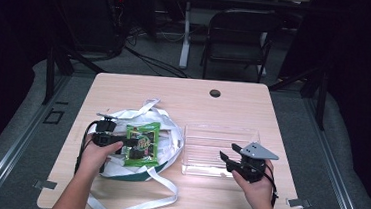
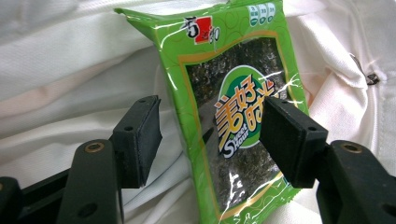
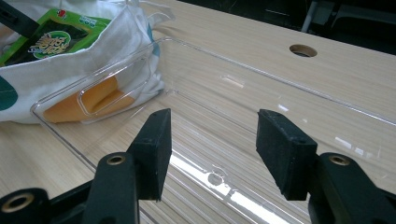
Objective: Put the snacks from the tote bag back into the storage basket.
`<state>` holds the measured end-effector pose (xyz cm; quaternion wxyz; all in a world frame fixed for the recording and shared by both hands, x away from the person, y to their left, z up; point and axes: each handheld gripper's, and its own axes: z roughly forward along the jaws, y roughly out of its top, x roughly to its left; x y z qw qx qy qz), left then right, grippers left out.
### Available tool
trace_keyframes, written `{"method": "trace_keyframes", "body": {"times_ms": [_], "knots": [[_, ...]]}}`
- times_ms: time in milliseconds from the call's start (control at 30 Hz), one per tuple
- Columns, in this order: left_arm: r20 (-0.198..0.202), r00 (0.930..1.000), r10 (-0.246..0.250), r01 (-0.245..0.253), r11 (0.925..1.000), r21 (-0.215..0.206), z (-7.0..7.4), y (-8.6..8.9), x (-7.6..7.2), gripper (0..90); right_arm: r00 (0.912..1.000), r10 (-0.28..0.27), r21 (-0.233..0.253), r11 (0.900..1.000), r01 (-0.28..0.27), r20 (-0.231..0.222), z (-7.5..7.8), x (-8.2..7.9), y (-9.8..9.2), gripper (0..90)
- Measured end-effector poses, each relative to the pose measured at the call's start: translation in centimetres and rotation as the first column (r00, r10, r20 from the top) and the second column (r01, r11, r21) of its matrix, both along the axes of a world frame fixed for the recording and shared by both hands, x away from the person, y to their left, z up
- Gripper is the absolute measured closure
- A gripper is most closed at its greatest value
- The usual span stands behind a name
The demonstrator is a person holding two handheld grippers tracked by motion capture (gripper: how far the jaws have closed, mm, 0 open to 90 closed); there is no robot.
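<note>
Dark surroundings frame a pale wood-grain worktop [image 1: 184, 97], with a folding chair [image 1: 239, 36] and cables on the floor beyond it.

Left gripper [image 2: 210, 135]: jaws spread wide on either side of a green snack packet [image 2: 233, 112]. In the left gripper view the right-hand pad overlaps the packet's front face; whether it touches cannot be told. The left-hand pad stands apart from the packet's edge. The jaws are not pressed onto it. In the high view the left gripper [image 1: 128, 141] reaches in from the left, its jaws at the snack packet [image 1: 143, 144].

Right gripper [image 3: 212, 149]: jaws spread wide, holding nothing, poised over the near wall of a clear plastic bin [image 3: 116, 70]. In the high view the right gripper [image 1: 227, 155] sits at the near right part of the clear plastic bin [image 1: 206, 131].

Location of the packet: it lies on a white cloth bag [image 1: 168, 133] at the left of the worktop, just beside the bin. The bag's long straps trail toward the near edge.

Markings: the packet carries a red logo block at top, large orange-yellow Chinese characters on a green disc, and the words "Sweet & Sour" as far as legible. Dark seaweed sheets are pictured on its front. Small badges at the top right are too small to read.
</note>
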<state>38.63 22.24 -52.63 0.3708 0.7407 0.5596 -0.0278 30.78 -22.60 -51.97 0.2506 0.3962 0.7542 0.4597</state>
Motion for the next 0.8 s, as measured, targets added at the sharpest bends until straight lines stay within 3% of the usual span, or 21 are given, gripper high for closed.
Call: {"method": "trace_keyframes", "body": {"times_ms": [800], "knots": [[-0.036,0.9993,-0.007,0.006,0.9997,-0.025,-1.5,-0.5,0.8,38.9,0.9999,-0.009,-0.012,1.000,0.010,0.007,0.0,-0.6,-0.2,45.7]]}}
